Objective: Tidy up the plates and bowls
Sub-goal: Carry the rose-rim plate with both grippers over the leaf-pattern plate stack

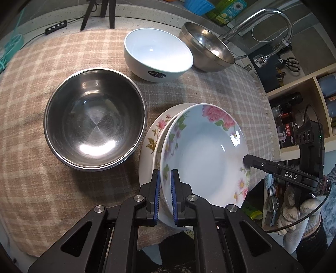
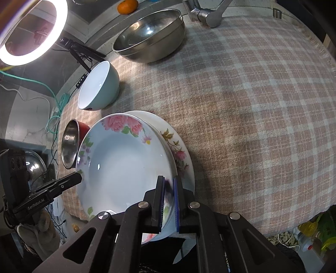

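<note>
2 floral plates, top floral plate (image 1: 201, 147) pinched by left gripper (image 1: 164, 178) & right gripper (image 2: 169, 184) over lower one (image 1: 151, 134); 2 empty steel bowls, 1 empty white bowl (image 1: 157, 52).

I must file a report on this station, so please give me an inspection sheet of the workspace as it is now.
Surface: checked cloth over a counter.
Job's things: floral plate held tilted over a second plate; steel bowl beside them; white bowl and another steel bowl further back.
Clutter: orange behind the cloth; small red-sided steel bowl at the cloth's edge.
Grippers: left gripper and right gripper both shut on opposite rims of the floral plate.
Cables: teal cable and a black cord with an inline switch off the cloth.
Surroundings: tap, ring light, shelves with jars.
</note>
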Demonstrator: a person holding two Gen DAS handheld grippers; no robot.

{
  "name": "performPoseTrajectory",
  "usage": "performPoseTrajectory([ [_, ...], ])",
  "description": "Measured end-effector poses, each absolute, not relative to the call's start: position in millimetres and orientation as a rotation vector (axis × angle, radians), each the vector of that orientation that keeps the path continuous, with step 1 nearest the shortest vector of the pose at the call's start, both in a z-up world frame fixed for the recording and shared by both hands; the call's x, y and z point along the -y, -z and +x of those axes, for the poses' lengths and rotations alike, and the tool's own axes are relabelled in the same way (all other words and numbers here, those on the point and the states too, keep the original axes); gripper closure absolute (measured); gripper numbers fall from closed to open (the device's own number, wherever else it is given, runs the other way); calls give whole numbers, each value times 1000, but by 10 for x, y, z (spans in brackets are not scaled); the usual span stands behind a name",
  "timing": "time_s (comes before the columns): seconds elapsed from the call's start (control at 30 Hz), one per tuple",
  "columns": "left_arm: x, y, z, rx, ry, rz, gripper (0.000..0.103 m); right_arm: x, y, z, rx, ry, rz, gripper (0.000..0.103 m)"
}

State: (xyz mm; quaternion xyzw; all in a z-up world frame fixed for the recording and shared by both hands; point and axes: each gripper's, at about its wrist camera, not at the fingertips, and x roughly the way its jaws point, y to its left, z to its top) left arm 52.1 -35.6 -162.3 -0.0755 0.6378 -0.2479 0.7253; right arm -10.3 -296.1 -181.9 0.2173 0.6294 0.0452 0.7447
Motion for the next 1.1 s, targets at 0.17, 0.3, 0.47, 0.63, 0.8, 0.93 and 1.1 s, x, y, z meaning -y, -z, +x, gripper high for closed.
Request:
performPoseTrajectory([
  [0.17,360,1637,519,-1401,543,-155,95,2900,1806,-114,-1370,-94,425,95],
  [0.3,369,1638,509,-1389,534,-134,95,2838,1785,-115,-1359,-88,372,95],
  [0.47,364,1641,511,-1388,536,-126,95,2788,1775,-112,-1354,-82,322,95],
  [0.63,372,1638,494,-1377,536,-94,95,2760,1763,-119,-1355,-75,287,95],
  [0.8,386,1648,473,-1381,534,-86,95,2748,1755,-119,-1353,-77,277,95],
  [0.93,404,1639,460,-1379,533,-79,95,2747,1761,-114,-1353,-75,276,95],
  [1.1,414,1638,449,-1382,536,-85,95,2737,1758,-115,-1355,-80,275,93],
])
